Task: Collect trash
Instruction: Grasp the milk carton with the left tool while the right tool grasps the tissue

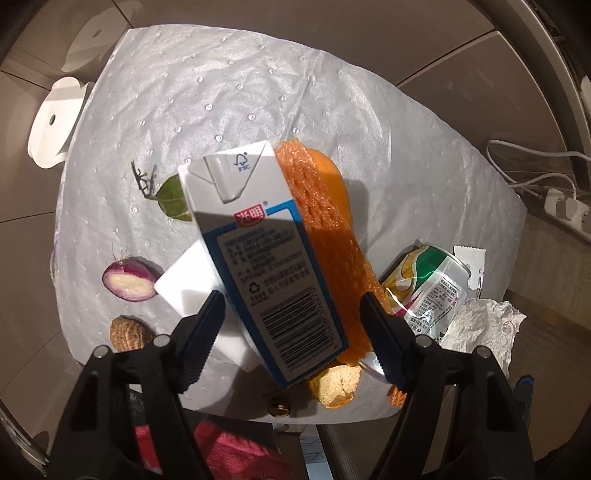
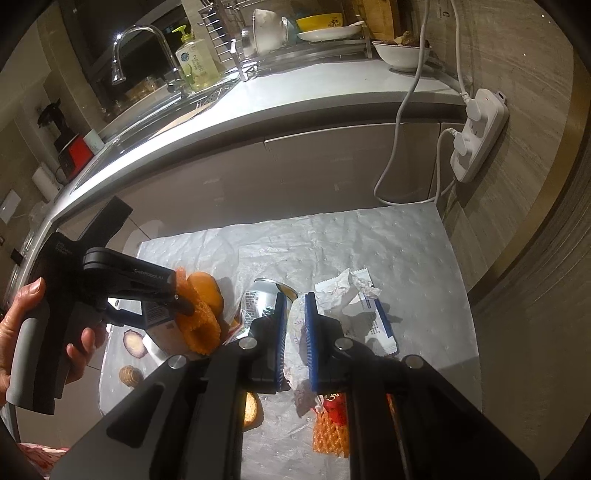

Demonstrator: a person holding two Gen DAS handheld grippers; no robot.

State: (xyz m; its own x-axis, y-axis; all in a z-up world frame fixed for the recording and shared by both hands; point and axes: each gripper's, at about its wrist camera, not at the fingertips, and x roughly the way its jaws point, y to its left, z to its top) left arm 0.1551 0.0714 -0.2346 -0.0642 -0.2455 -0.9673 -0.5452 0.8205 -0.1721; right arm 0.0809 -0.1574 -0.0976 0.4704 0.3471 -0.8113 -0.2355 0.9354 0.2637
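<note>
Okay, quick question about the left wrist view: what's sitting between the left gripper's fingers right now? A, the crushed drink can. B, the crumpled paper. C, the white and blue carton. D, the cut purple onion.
C: the white and blue carton lies between the left gripper's open fingers, while the can, onion and crumpled paper lie off to the sides.

A kitchen under warm artificial light. A grey countertop [image 2: 332,92] runs above pale cabinet doors [image 2: 332,162]. A chrome faucet [image 2: 136,48] arches over the sink beside a soap bottle [image 2: 194,62] and a dish rack [image 2: 295,33] with bowls. A white power strip [image 2: 476,136] lies on the beige tiled floor [image 1: 461,59].
</note>
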